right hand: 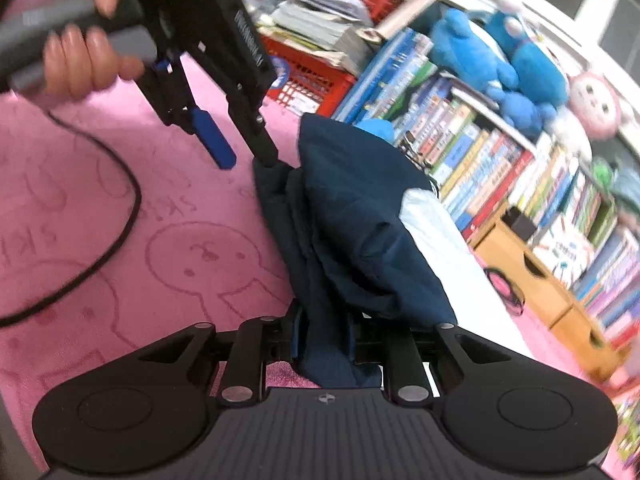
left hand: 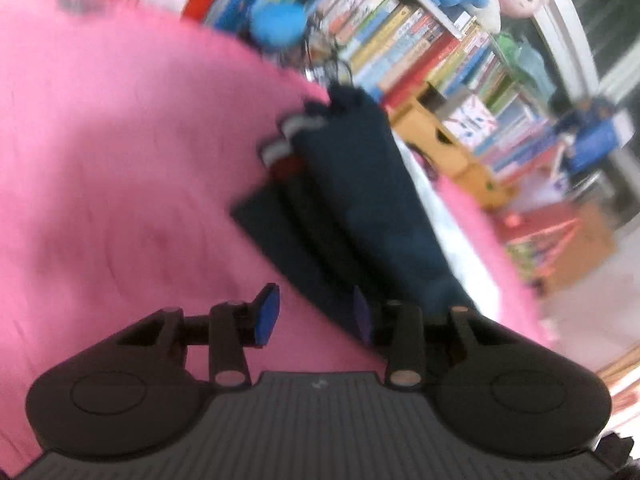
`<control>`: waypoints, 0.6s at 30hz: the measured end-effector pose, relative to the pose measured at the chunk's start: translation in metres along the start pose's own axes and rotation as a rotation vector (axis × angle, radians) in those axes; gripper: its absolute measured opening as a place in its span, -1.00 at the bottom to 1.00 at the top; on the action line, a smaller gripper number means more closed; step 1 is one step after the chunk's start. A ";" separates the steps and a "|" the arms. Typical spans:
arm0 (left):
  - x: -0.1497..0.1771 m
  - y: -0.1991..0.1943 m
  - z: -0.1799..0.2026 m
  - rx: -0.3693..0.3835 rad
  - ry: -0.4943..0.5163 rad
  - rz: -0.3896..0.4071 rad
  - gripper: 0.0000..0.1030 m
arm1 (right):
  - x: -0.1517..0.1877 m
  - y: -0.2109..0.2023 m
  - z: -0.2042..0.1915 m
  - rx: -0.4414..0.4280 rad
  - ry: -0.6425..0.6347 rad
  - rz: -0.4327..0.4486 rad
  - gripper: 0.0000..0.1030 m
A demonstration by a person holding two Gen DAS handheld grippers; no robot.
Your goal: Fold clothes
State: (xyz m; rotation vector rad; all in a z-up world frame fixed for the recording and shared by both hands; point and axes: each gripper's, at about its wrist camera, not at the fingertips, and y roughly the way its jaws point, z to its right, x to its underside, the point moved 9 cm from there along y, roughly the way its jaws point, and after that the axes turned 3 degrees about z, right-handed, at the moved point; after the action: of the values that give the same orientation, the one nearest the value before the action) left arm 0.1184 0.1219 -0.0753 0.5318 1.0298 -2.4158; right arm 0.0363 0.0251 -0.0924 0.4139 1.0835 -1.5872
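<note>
A dark navy garment lies bunched in a long heap on the pink blanket. My right gripper is shut on the garment's near end, and the cloth fills the space between its fingers. A hand holds my left gripper over the garment's far end; its blue pad is clear of the cloth and its other finger tip touches the navy edge. In the blurred left wrist view the left gripper is open, with only pink blanket between its pads, and the navy garment stretches away just right of it.
A black cable loops over the blanket at the left. A white cloth lies beside the garment's right side. Behind stand a bookshelf with blue plush toys, a red basket and a wooden drawer unit.
</note>
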 end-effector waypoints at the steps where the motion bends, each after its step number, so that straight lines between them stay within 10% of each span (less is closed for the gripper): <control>1: 0.005 0.000 0.001 0.009 -0.013 -0.011 -0.28 | 0.000 0.002 -0.002 0.007 -0.022 0.004 -0.58; 13: 0.036 0.036 0.016 0.237 -0.414 -0.093 -0.17 | -0.015 -0.006 0.019 0.044 0.011 0.066 -0.75; 18: 0.031 0.041 0.009 0.216 -0.508 -0.021 -0.34 | -0.015 -0.008 0.018 0.049 0.016 0.073 -0.75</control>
State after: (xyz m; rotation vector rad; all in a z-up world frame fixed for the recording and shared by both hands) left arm 0.1140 0.0819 -0.1083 -0.0364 0.5647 -2.5014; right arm 0.0390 0.0187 -0.0682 0.4943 1.0326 -1.5507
